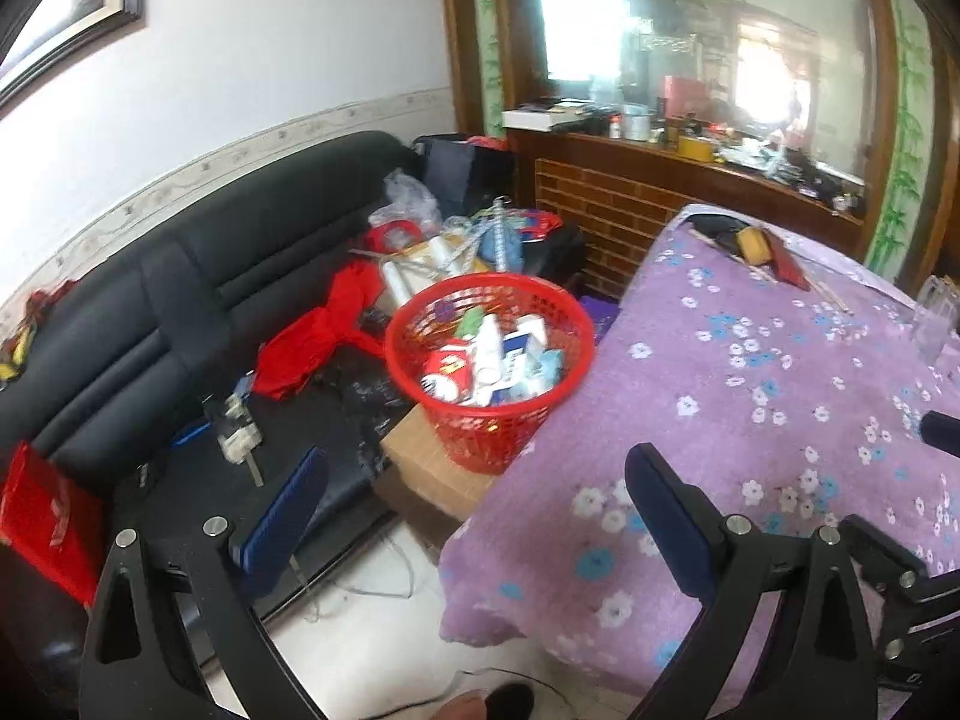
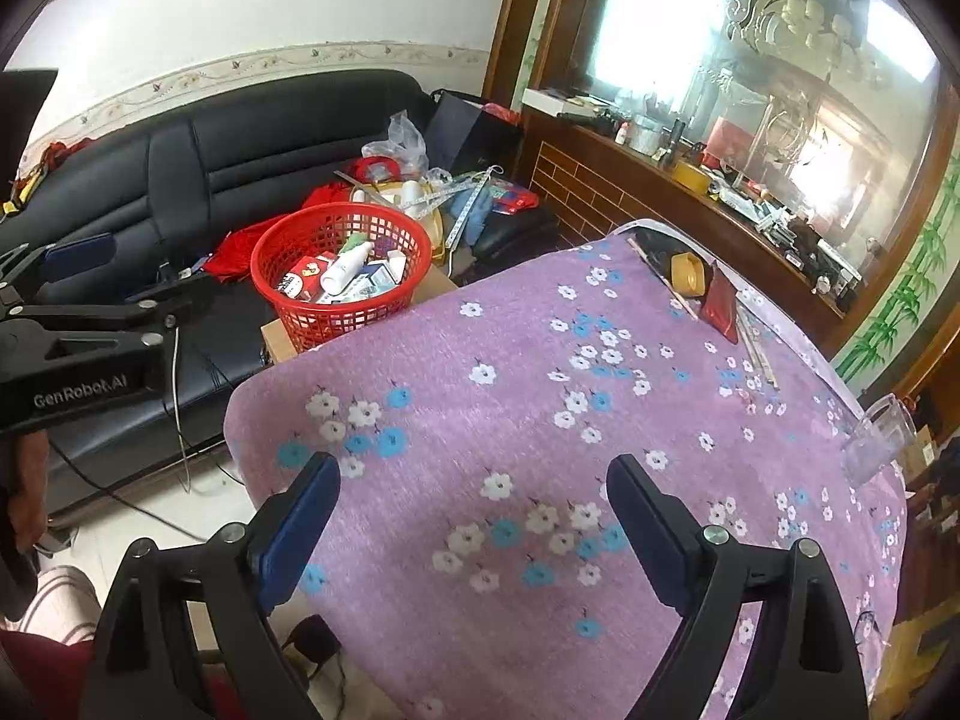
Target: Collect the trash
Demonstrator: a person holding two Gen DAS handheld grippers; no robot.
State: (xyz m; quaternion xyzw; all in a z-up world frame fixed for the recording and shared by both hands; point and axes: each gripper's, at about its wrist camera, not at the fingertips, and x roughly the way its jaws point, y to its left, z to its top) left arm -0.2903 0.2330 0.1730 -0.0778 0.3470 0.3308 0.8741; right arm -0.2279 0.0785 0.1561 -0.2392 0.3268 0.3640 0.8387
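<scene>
Both spread wide and empty: left gripper [image 1: 474, 516] over the table's near corner, right gripper [image 2: 474, 516] above the purple cloth [image 2: 540, 396]. Red basket [image 1: 489, 360] already heaped with boxes and a bottle, on a cardboard box [image 1: 420, 456] between sofa [image 1: 180, 300] and table. Likely next: reach for the clutter [image 2: 696, 282] at the far edge; approach low, close squarely, avoid snagging cloth or nudging the glass [image 2: 876, 438].

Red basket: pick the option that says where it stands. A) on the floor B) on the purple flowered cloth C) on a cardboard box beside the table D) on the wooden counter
C: the red basket stands on a cardboard box, beside the cloth-covered table.
</scene>
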